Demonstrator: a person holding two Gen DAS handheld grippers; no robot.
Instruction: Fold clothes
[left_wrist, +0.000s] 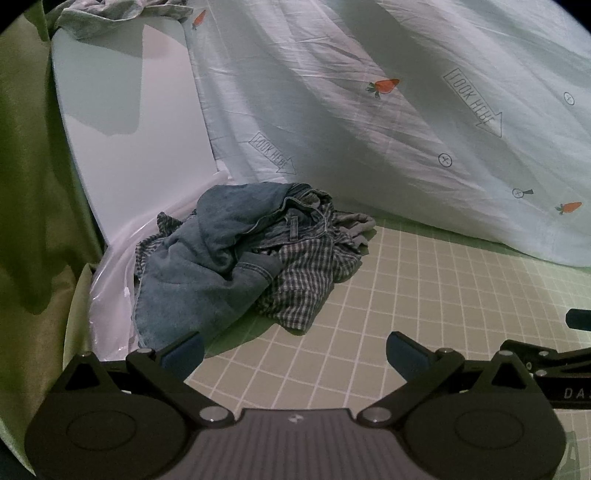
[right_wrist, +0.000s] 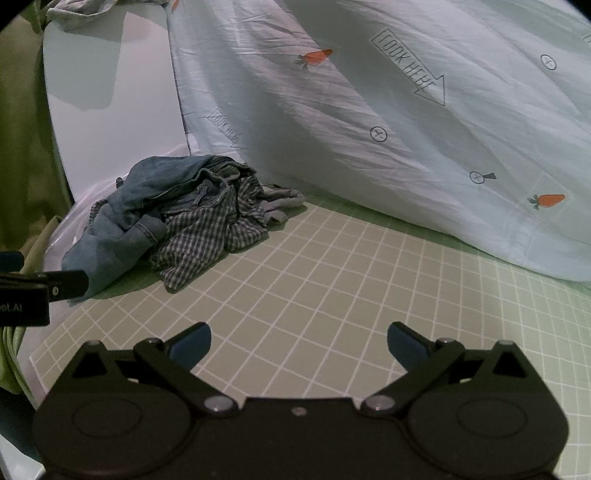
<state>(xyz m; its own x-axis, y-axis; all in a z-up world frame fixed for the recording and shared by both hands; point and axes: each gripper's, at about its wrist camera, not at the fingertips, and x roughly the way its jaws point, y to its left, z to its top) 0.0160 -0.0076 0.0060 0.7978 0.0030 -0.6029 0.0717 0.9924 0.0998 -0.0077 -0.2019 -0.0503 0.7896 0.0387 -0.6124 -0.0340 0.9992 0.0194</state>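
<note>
A crumpled pile of clothes lies on the green grid mat (left_wrist: 424, 295): blue denim jeans (left_wrist: 207, 258) on top of a checked shirt (left_wrist: 306, 273), with a grey garment (left_wrist: 358, 223) behind. The same jeans (right_wrist: 122, 229) and checked shirt (right_wrist: 207, 229) lie at the left in the right wrist view, on the mat (right_wrist: 332, 288). My left gripper (left_wrist: 295, 350) is open and empty, just in front of the pile. My right gripper (right_wrist: 299, 345) is open and empty over bare mat, right of the pile. The left gripper's side (right_wrist: 37, 288) shows at the left edge.
A pale blue sheet with carrots and arrows (left_wrist: 406, 110) hangs behind the mat. A white panel (left_wrist: 140, 129) stands at the left with a grey cloth (left_wrist: 110, 14) on top. Green fabric (left_wrist: 33, 184) and clear plastic (left_wrist: 110, 295) lie at the far left.
</note>
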